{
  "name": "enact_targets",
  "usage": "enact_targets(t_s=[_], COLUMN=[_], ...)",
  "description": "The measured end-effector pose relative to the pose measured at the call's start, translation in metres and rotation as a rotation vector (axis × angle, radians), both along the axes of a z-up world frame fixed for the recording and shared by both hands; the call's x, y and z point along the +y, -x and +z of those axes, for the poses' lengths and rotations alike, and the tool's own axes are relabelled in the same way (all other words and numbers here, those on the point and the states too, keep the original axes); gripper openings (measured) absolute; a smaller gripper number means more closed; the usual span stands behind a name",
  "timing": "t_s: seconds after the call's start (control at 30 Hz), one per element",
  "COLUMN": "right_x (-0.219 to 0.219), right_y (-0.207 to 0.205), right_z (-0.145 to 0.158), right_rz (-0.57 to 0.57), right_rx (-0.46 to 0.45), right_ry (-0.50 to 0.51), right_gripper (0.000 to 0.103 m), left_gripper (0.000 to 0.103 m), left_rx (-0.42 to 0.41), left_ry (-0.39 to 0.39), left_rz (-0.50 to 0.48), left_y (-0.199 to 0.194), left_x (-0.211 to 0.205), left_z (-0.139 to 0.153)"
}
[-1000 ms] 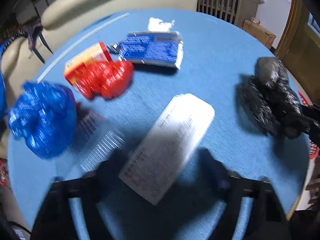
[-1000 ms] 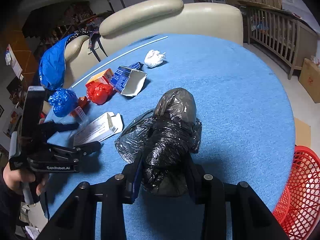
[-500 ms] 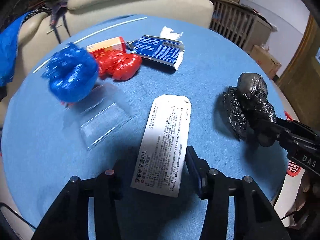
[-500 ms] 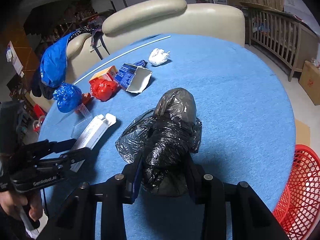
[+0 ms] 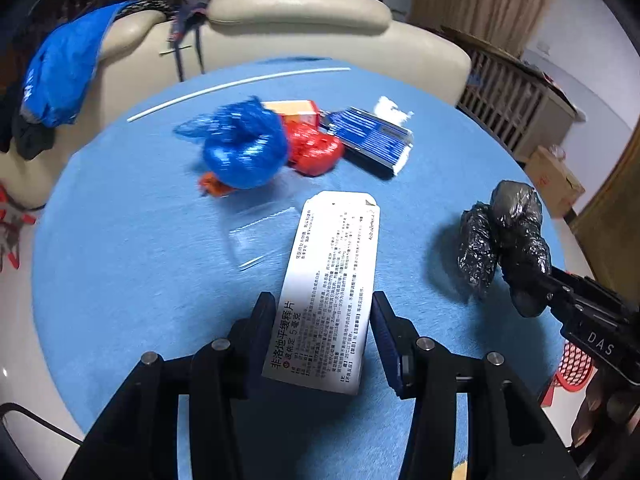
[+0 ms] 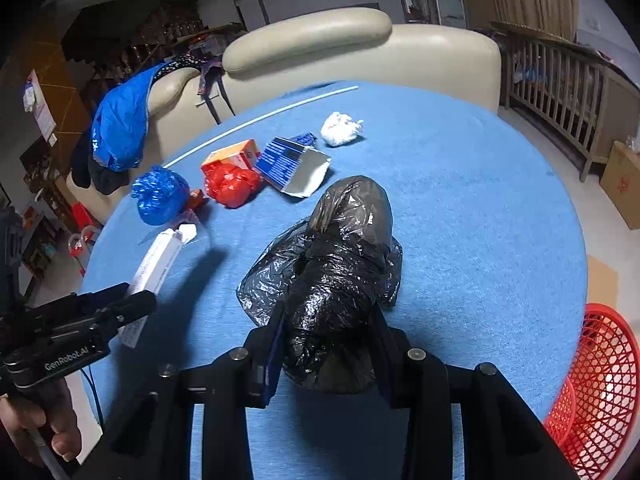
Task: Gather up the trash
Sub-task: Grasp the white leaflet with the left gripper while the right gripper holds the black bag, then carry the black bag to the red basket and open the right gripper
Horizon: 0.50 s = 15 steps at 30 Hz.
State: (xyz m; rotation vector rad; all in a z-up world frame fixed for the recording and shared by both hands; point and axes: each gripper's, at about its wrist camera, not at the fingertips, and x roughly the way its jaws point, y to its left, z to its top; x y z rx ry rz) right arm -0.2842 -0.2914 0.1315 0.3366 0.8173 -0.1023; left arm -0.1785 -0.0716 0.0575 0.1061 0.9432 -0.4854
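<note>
L gripper (image 5: 324, 320) is clamping white med box (image 5: 334, 280), R gripper (image 6: 328, 344) is clamping black bag (image 6: 336, 264); nothing visibly in red basket (image 6: 600, 376) yet, other trash is lying on counter (image 6: 460, 200).

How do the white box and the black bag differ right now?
The white box is flat, rigid and printed; the black bag is crumpled, glossy plastic. The box sits in the left gripper, the bag in the right gripper. The box looks slimmer, the bag bulkier. Both are gripped over the blue table.
</note>
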Motion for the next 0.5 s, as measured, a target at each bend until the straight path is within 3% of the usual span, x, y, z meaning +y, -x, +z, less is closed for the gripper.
enact_targets(t_s=[0.5], right_x=[0.029], right_y=[0.008], right_z=[0.022], right_rz=[0.041], right_rx=[-0.051], right_ry=[0.014], right_gripper=[0.040], left_gripper=[0.050], left_rx=[-0.041], left_ry=[0.033], left_rz=[0.099], left_y=[0.012], left_x=[0.038], left_z=[0.014])
